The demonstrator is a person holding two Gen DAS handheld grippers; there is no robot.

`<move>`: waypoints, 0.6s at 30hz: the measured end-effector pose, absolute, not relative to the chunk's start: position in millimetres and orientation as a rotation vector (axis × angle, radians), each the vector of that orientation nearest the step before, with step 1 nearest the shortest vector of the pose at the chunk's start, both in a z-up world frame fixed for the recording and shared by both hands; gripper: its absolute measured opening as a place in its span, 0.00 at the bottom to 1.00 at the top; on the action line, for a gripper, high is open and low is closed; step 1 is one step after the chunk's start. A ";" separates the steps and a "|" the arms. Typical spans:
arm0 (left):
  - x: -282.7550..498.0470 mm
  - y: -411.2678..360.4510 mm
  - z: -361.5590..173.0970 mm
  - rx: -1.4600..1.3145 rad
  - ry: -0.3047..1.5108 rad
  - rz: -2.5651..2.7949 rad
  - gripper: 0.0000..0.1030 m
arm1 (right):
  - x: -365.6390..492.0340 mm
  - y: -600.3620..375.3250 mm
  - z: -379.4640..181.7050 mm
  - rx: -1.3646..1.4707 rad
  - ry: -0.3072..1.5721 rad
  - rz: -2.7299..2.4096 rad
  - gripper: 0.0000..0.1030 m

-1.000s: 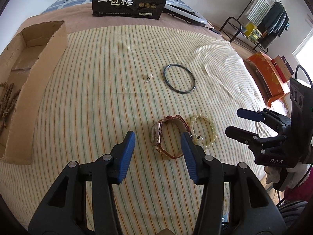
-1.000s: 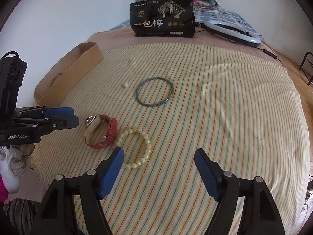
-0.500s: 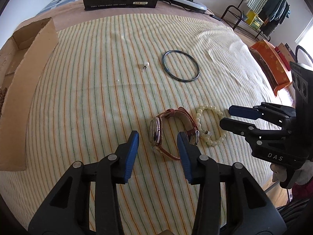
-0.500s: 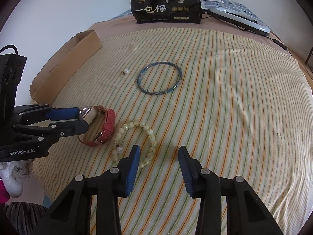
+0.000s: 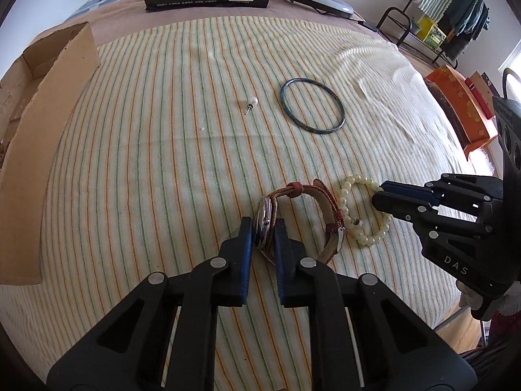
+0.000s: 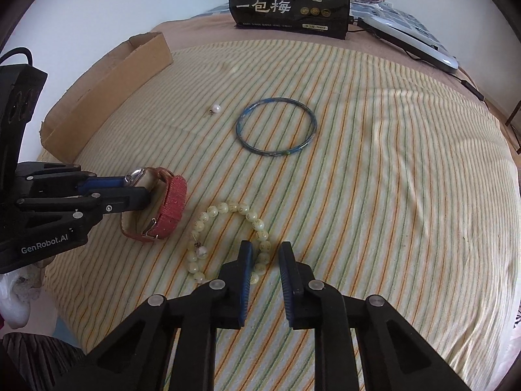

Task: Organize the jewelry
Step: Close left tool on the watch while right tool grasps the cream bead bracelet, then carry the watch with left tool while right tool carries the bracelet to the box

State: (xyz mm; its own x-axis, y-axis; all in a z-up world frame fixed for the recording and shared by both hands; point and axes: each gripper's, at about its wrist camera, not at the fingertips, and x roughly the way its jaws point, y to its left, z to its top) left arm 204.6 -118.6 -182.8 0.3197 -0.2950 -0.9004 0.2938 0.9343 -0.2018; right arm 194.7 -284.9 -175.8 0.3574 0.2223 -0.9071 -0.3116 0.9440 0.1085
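Observation:
A red-strapped watch [image 5: 329, 205] lies on the striped cloth [image 5: 162, 163]. My left gripper [image 5: 263, 229] is shut on its case; it also shows in the right wrist view [image 6: 138, 192], with the watch [image 6: 169, 205] beside it. A pale bead bracelet [image 6: 228, 210] lies right of the watch and also shows in the left wrist view [image 5: 361, 238]. My right gripper [image 6: 265, 254] has narrowed around the bracelet's near edge, with a gap still between the pads. A blue bangle [image 6: 276, 130] and a pearl earring [image 6: 216, 108] lie farther back.
An open cardboard box [image 5: 39, 130] lies along the left edge of the cloth, with brown beads inside. A black snack bag [image 6: 289, 3] stands at the back, a white ring light [image 6: 413, 42] to its right. A clothes rack [image 5: 456, 16] and orange box [image 5: 462, 104] stand off the bed.
Both grippers moved forward and closed. The left one went from wide open to shut on the watch case. The right one narrowed around the bead bracelet's near edge.

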 end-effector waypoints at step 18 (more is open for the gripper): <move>199.9 -103.5 -161.8 -0.017 1.134 -0.357 0.10 | 187.6 -277.0 -143.4 -0.064 1.069 0.387 0.05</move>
State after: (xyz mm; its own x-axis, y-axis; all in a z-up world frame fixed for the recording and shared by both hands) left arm 199.9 -103.5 -161.8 0.3732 -0.2868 -0.8823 0.2701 0.9434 -0.1925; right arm 187.6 -277.0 -143.4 0.4205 0.2781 -0.8636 -0.3398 0.9309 0.1343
